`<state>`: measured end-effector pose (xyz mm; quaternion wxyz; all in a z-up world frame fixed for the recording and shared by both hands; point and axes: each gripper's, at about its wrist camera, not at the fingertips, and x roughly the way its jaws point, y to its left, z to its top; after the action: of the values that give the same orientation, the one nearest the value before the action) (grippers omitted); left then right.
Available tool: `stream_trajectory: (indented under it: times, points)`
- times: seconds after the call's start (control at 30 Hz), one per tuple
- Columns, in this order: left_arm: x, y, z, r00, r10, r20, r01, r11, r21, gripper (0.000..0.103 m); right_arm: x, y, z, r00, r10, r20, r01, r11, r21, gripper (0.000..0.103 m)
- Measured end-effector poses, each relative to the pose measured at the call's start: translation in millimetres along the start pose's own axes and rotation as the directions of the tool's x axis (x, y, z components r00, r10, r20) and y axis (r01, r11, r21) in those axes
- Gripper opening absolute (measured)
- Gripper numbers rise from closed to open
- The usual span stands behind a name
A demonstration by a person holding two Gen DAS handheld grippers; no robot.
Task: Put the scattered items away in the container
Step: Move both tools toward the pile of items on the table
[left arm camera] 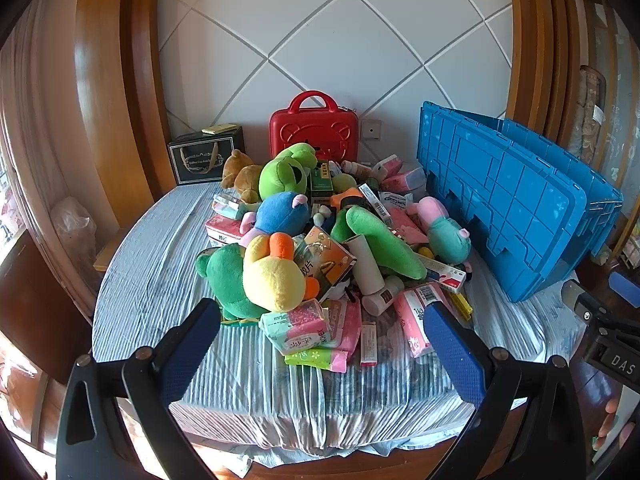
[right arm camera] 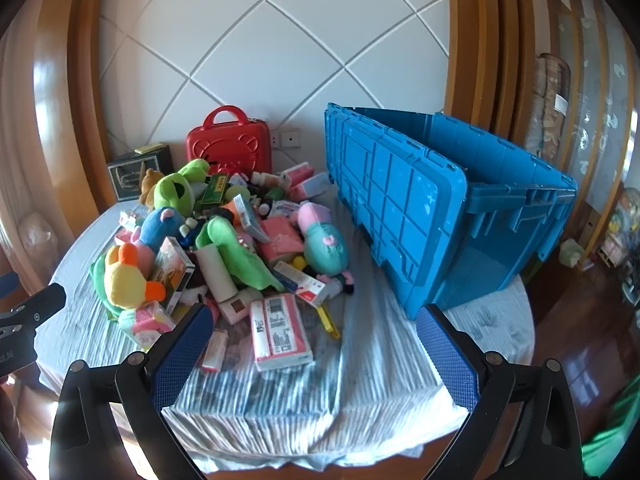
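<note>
The bench [right arm camera: 360, 360], draped in a striped cloth, filled the space ahead of both tools. Its biggest load was the blue container [right arm camera: 460, 216], ahead and to the right of the right tool [right arm camera: 316, 356]; its long axis ran away from the tools toward the wall, its mouth faced up, and a hinged lid flap stood upright along its left side, probably swung open so things could be dropped in. Left of it, straight ahead of the left tool [left arm camera: 320, 344], lay the heap of scattered items [left arm camera: 328, 240], with nothing seemingly moved yet. Among them were a yellow plush duck [left arm camera: 272, 276] at the near left, a cardboard tube [left arm camera: 366, 260] slanting toward the tools, and a pink tissue pack [right arm camera: 280, 328] lying lengthwise nearest the right tool. Both tools hovered short of the heap, jaws spread wide, holding nothing.
</note>
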<state>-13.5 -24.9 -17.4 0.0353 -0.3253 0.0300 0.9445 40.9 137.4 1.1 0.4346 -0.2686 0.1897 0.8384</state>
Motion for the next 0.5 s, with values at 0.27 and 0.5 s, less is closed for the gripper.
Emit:
stream_trajectory:
  times: [0.27, 0.5]
  points:
    - [7.8, 11.1, -0.1, 1.000, -0.016, -0.008, 0.016, 1.000, -0.001, 0.103, 2.8, 12.8, 0.4, 1.000, -0.016, -0.011, 0.016, 1.000, 0.000, 0.103]
    - [18.1, 23.7, -2.1, 0.999, -0.038, -0.015, 0.039, 0.999, 0.013, 0.103, 10.1, 24.1, -2.8, 0.999, -0.036, -0.036, 0.037, 0.999, 0.014, 0.103]
